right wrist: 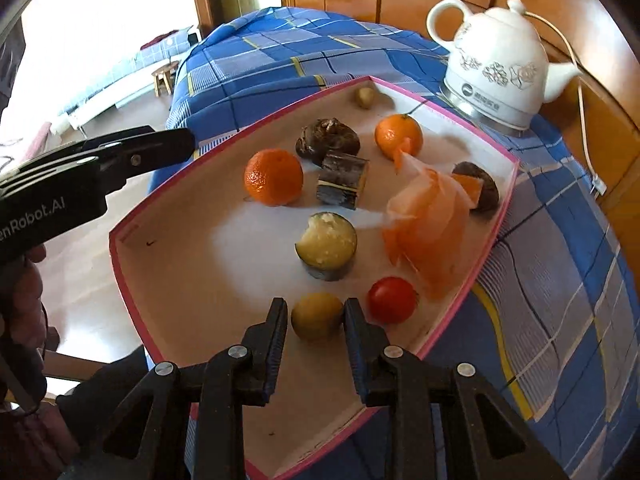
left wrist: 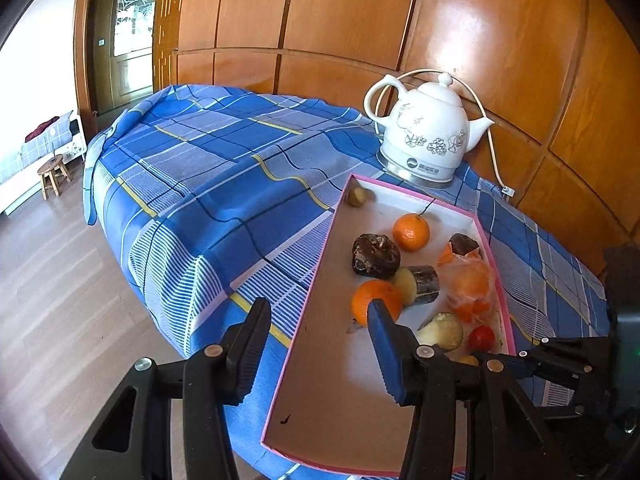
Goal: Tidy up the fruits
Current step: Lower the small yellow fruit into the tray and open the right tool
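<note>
Fruit pinched in my right fingers, left fingers spread over the tray edge

Fingers of my right gripper (right wrist: 316,316) pinch a small yellow fruit (right wrist: 316,315) low over the near end of the pink-rimmed tray (right wrist: 120,252); both pads touch its sides; a red cherry tomato (right wrist: 392,299) lies just beside it to the right; beyond sit a cut piece with a dark skin and pale flesh (right wrist: 328,245), a crumpled orange plastic bag (right wrist: 430,224), a near mandarin (right wrist: 274,176), a dark cane segment (right wrist: 342,180), a brown knobbly lump (right wrist: 328,138), a far mandarin (right wrist: 399,136) and a small pale fruit (right wrist: 365,97) in the far corner. My left gripper (left wrist: 320,344) hangs with its fingers spread and nothing between them; one finger stands over the blue checked cloth (left wrist: 208,160), the other over the tray's floor, with the rim between them; from the right view it juts in beside the tray's left edge. Behind the tray a white flowered kettle (left wrist: 428,132) stands on the cloth before a wooden wall.
</note>
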